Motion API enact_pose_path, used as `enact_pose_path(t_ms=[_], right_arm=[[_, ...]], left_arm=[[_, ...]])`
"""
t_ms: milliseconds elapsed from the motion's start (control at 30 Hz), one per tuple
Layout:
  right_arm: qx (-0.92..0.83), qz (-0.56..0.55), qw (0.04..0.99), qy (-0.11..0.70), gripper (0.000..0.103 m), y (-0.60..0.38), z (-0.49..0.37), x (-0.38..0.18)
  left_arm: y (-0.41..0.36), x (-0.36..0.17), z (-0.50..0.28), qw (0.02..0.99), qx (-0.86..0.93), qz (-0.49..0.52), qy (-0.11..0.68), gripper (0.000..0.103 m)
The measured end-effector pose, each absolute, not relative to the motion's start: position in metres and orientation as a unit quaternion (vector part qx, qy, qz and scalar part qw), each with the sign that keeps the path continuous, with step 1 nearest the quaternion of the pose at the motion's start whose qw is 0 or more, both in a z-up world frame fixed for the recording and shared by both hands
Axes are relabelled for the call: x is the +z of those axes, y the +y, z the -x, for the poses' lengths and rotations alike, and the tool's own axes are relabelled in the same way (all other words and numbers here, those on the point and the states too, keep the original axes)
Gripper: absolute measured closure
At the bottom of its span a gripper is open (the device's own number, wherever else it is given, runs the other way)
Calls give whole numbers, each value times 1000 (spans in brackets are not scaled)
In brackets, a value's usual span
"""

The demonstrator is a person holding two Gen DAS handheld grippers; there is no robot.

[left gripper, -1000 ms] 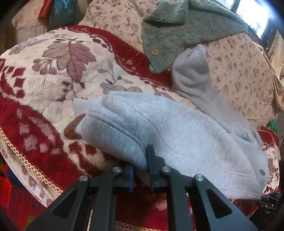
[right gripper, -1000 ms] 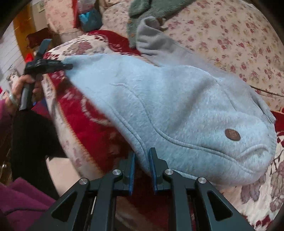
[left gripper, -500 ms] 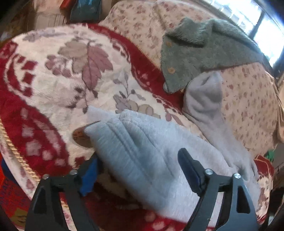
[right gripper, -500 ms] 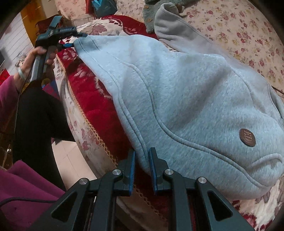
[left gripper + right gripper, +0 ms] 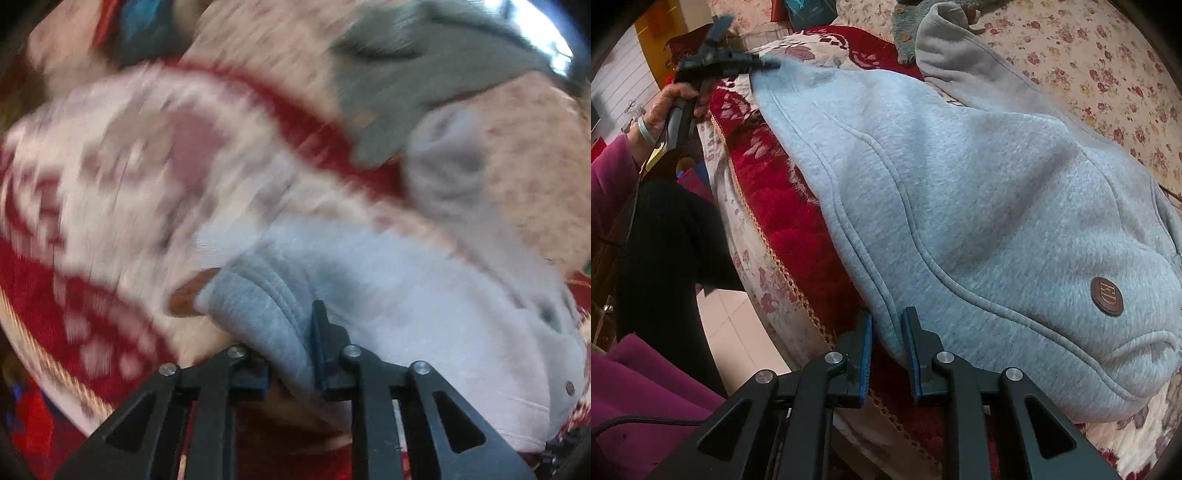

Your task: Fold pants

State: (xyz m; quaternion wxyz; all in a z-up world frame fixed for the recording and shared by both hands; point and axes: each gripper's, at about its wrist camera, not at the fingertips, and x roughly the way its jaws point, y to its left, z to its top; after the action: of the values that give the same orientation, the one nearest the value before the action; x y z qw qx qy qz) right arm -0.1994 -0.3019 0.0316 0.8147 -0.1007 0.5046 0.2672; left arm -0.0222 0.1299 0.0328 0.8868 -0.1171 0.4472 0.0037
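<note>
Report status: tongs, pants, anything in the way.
Left tongs shut on pants hem, view blurred. Right tongs shut on near edge. Pants spread on blanket, one leg trailing back. Green top lies beyond.

Left wrist view: motion-blurred | blanket (image 5: 110,177) pattern smeared | green garment (image 5: 424,74) unclear | pants (image 5: 424,295) far leg cut off
</note>
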Motion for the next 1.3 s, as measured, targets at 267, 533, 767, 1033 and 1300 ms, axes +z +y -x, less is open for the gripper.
enact_pose_path(t_ms=[267,533,767,1033,1300], right_arm=[[264,-1,816,514,76,-333,191,38],[189,-93,845,492,36,-409,210,64],[94,-260,836,474,29,-509,219,54],[96,-391,802,440,22,-542,203,23],[87,-441,812,371,71,-554,189,10]], left_arm=[[142,47,55,896,77,129,418,32],[54,108,86,936,0,43,349,27],[-67,109,96,912,-169,-29,372,24],[-166,77,105,871,-260,-50,414,24],[-205,48,102,849,-274,-32,451,24]])
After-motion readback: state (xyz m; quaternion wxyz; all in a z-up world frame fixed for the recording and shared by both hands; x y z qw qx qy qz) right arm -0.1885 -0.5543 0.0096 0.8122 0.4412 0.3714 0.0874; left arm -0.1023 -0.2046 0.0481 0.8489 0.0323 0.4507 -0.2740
